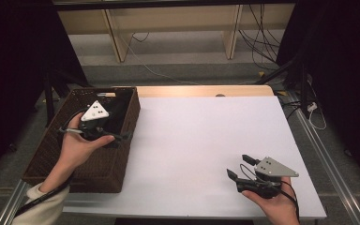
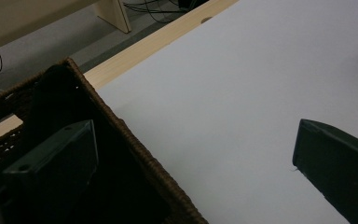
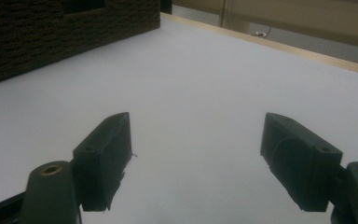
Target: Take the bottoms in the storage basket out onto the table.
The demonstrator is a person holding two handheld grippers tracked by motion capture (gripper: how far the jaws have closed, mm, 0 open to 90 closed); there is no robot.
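A dark brown wicker basket (image 1: 91, 171) stands on the left of the white table (image 1: 201, 136). A hand holds my left gripper (image 1: 108, 126) over the basket's right wall. It is open and empty. In the left gripper view the jaws of the left gripper (image 2: 193, 140) straddle the woven basket wall (image 2: 135, 151), one inside the basket and one over the table. My right gripper (image 1: 239, 166) is held low near the table's front right, open with nothing between its fingers. Bare table lies ahead of the right gripper (image 3: 198, 133), with the basket (image 3: 51, 32) far off.
A dark shape (image 2: 51, 95) sits inside the basket; I cannot tell what it is. A wooden strip (image 1: 201, 91) runs along the table's far edge. Cables (image 1: 262, 42) lie on the floor beyond it.
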